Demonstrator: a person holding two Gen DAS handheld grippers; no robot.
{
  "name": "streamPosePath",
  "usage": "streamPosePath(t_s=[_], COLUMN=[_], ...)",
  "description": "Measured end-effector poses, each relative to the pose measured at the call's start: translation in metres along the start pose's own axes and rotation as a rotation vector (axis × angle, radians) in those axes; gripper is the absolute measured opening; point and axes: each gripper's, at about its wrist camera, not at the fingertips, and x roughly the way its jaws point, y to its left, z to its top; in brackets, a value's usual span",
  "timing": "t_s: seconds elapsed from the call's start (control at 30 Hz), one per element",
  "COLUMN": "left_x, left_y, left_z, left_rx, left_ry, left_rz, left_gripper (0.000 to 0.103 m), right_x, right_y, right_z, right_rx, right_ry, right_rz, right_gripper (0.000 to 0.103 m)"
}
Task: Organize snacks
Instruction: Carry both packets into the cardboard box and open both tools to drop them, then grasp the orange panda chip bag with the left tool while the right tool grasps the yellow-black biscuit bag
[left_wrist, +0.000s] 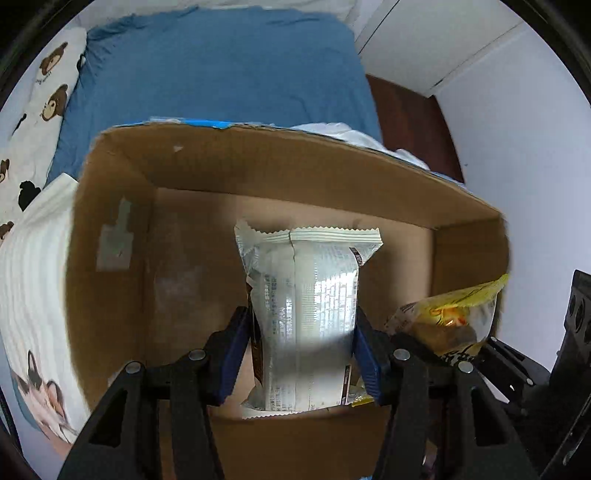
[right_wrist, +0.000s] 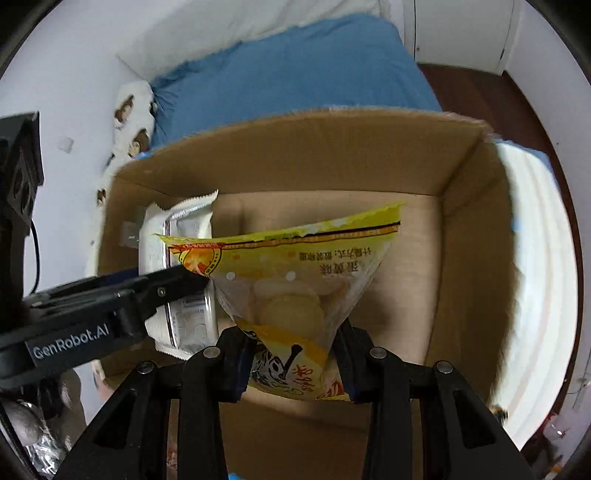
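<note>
a: left wrist view, l to r pls. what's at the far left?

b: white bedding w/ bear prints (left_wrist: 48, 99) down the left edge, blue sheet (left_wrist: 221, 70) across the top centre. cardboard box (left_wrist: 110, 229) fills the middle, open top, bare floor inside.

a: and the claw?

b: left gripper (left_wrist: 303, 347) at bottom centre, pinched on a silver snack pack (left_wrist: 306, 295). blue pads press both its sides, narrow gap. pack stands up over the box interior, crimped end toward the top of frame.

a: anything right of it?

b: yellow snack bag (left_wrist: 454, 314) at lower right, just beside the silver one, w/ part of the other tool's black body at the far right edge.

a: right wrist view?

b: far left: black body of the left tool, lettered "genrobot.ai", reaching in from the left edge. its silver snack pack (right_wrist: 177, 266) sits centre-left, over the box's left part. centre: right gripper (right_wrist: 295, 358) clamped on the yellow snack bag (right_wrist: 295, 273), fingers tight on its lower end, bag fanning wide toward the top of frame, pale round pieces inside. cardboard box (right_wrist: 476, 236) wall at right, white striped cloth (right_wrist: 535, 258) past it, dark wood floor (right_wrist: 480, 88) upper right.

a: bags touching?

b: they overlap in frame; contact, can't tell.
</note>
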Motion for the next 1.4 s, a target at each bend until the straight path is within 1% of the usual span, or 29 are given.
streamPosePath(t_s=[0.17,0.2,0.23,0.3,0.33,0.37,0.4,0.43,0.53,0.6,0.67,0.73,0.77,0.83,0.9,0.97,1.0,1.03,1.1,1.13,1.2,1.23,1.3,1.37,1.4], left_x=[0.029,0.034,0.038,0.043,0.043,0.042,0.042,0.042,0.035,0.031,0.025,0.012,0.006,-0.009,-0.024,-0.043,-0.051,-0.058,-0.076,-0.079,-0.086,-0.094,-0.098,-0.108,-0.113], left_y=[0.003,0.005,0.004,0.004,0.005,0.006,0.007,0.008,0.005,-0.001,-0.005,-0.006,-0.003,-0.005,-0.001,0.004,0.003,0.003,0.004,0.007,0.007,0.008,0.008,0.010,0.009], left_z=[0.015,0.017,0.021,0.021,0.021,0.019,0.017,0.014,0.008,0.001,-0.009,-0.019,-0.010,-0.015,-0.024,-0.021,-0.027,-0.033,-0.052,-0.054,-0.064,-0.077,-0.090,-0.110,-0.120], left_rx=[0.009,0.012,0.015,0.023,0.025,0.028,0.030,0.032,0.070,0.085,0.094,0.084,0.082,0.081,0.079,0.070,0.069,0.067,0.061,0.059,0.058,0.060,0.061,0.061,0.065], left_ry=[0.071,0.084,0.098,0.087,0.076,0.068,0.064,0.062,0.034,0.023,0.003,-0.034,-0.055,-0.095,-0.121,-0.153,-0.166,-0.178,-0.213,-0.223,-0.254,-0.268,-0.286,-0.309,-0.320], left_rz=[0.016,0.022,0.029,0.042,0.045,0.040,0.033,0.037,0.070,0.081,0.085,0.064,0.065,0.077,0.063,0.053,0.047,0.044,0.031,0.028,0.018,0.015,0.011,0.018,0.024], left_gripper=[0.053,0.054,0.054,0.055,0.059,0.065,0.083,0.094,0.096,0.098,0.098,0.098,0.098,0.098,0.098,0.098,0.098,0.098,0.098,0.098,0.098,0.098,0.098,0.098,0.098], right_x=[0.023,0.027,0.032,0.043,0.043,0.043,0.042,0.042,0.041,0.037,0.038,0.022,0.017,0.001,-0.016,-0.034,-0.043,-0.045,-0.056,-0.061,-0.073,-0.072,-0.077,-0.083,-0.078], right_y=[-0.001,-0.001,-0.001,-0.006,-0.005,-0.006,-0.008,-0.012,-0.010,-0.014,-0.010,-0.009,-0.004,-0.002,0.005,0.012,0.015,0.024,0.032,0.035,0.039,0.045,0.047,0.047,0.052], right_z=[0.013,0.017,0.020,0.027,0.028,0.028,0.029,0.031,0.031,0.026,0.019,0.004,0.000,-0.010,-0.020,-0.029,-0.035,-0.032,-0.039,-0.044,-0.061,-0.065,-0.080,-0.102,-0.110], right_rx=[0.003,0.002,0.002,-0.004,-0.007,-0.005,0.002,0.004,-0.006,-0.015,-0.025,-0.035,-0.037,-0.046,-0.056,-0.075,-0.084,-0.088,-0.092,-0.088,-0.080,-0.075,-0.059,-0.052,-0.048], right_ry=[0.044,0.058,0.076,0.102,0.106,0.104,0.104,0.103,0.104,0.104,0.098,0.076,0.065,0.037,0.008,-0.032,-0.053,-0.067,-0.095,-0.105,-0.128,-0.134,-0.142,-0.149,-0.154], right_rz=[0.003,0.003,-0.010,-0.015,-0.021,-0.026,-0.030,-0.036,-0.058,-0.072,-0.086,-0.097,-0.099,-0.099,-0.107,-0.124,-0.130,-0.134,-0.127,-0.122,-0.107,-0.102,-0.075,-0.063,-0.059], right_gripper=[0.042,0.044,0.049,0.095,0.098,0.098,0.098,0.098,0.098,0.098,0.098,0.098,0.098,0.099,0.099,0.099,0.100,0.100,0.100,0.100,0.100,0.100,0.100,0.100,0.100])
